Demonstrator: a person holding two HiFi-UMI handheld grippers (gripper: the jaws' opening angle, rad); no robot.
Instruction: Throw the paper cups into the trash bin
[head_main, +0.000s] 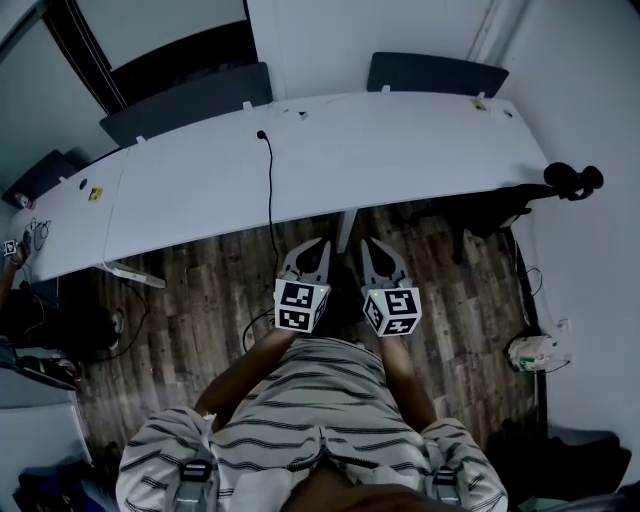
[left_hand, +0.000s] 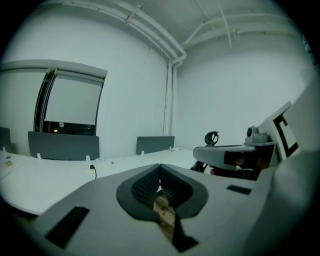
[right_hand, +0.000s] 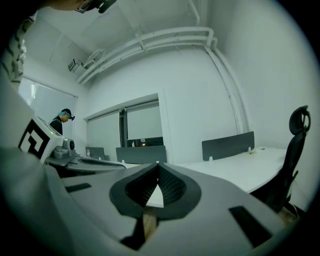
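Gripping: nothing; left gripper (head_main: 312, 246) and right gripper (head_main: 378, 246) both clenched, jaws together and empty.
Position: side by side over wood floor (head_main: 200, 290), by desk's (head_main: 400, 140) near edge.
Paper cups: no view shows them.

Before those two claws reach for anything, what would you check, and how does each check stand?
1. Left gripper empty: ok, jaws together, nothing between them.
2. Right gripper empty: ok, jaws together, nothing between them.
3. Jaws apart, ready to grab: not ok, both are shut.
4. Paper cups in sight: cannot tell; small things at the left end of the desk are unclear.
5. Trash bin in sight: not ok, none recognisable in any view.
6. Cable on the desk clear of both grippers: ok.
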